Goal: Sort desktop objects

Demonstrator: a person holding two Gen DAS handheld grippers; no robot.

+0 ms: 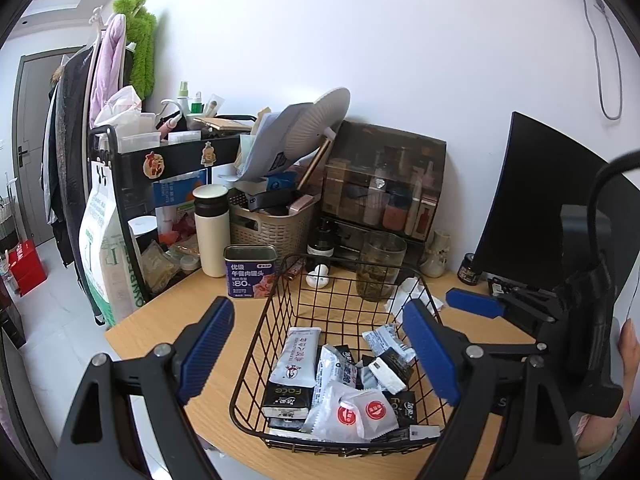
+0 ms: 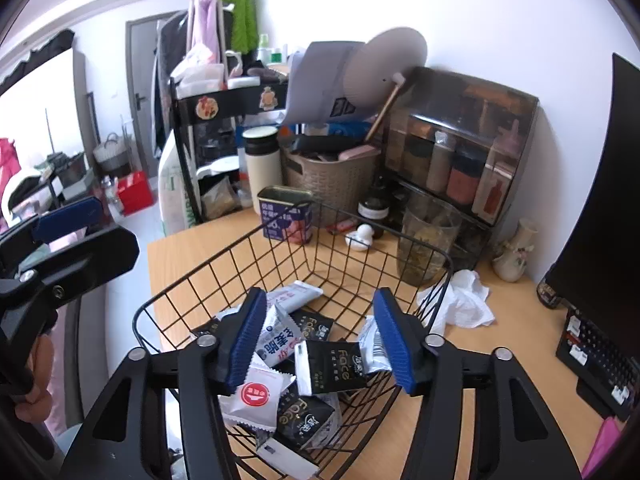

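A black wire basket stands on the wooden desk and holds several snack and face-mask packets, black "Face" sachets and white packets with red circles. My left gripper is open, with its jaws astride the basket's left wall, and holds nothing. My right gripper is open above the packets in the basket and holds nothing. The right gripper also shows in the left wrist view, at the basket's right.
A crumpled white tissue lies right of the basket. Behind it stand a glass jar, a luncheon meat tin, a white duck, a cream flask, a woven basket, a cosmetics case and a monitor. A keyboard lies at right.
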